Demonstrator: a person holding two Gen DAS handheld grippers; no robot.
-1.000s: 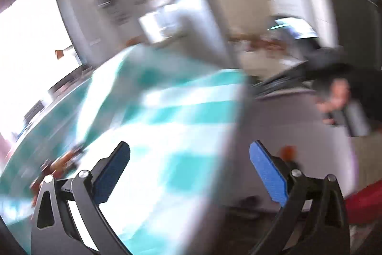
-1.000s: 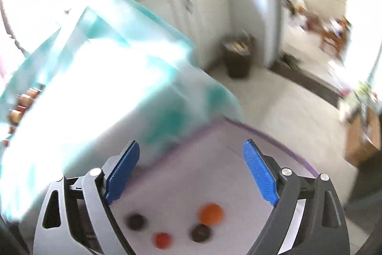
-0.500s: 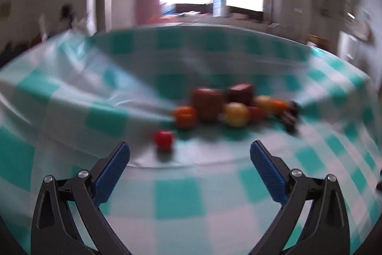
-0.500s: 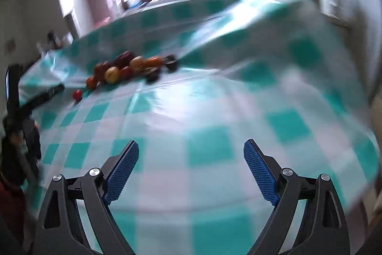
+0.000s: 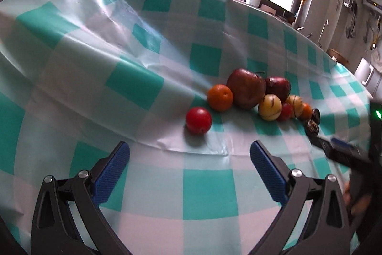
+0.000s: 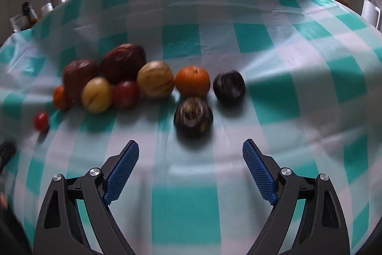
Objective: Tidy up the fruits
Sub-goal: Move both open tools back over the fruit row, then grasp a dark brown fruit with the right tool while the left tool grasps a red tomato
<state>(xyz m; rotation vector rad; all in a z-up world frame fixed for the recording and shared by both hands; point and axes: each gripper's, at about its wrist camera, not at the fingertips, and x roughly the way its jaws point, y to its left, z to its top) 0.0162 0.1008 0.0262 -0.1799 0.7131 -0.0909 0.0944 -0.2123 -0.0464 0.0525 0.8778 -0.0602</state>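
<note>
Both our grippers have swung round onto the table. From the left wrist, our left gripper [image 5: 189, 152] gapes empty just short of the red tomato [image 5: 198, 120]. From the right wrist, our right gripper [image 6: 191, 152] is closing, nothing between its jaws — the dark fruit [image 6: 193, 120] lies just ahead on the checked cloth [image 6: 286, 63].

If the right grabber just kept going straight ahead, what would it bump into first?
Probably the dark, wrinkled round fruit lying nearest on the teal-and-white checked tablecloth. It sits almost centred ahead of the right gripper, whose jaws are closing with nothing between them. Depth is unclear, so it could meet the cloth first.
</note>
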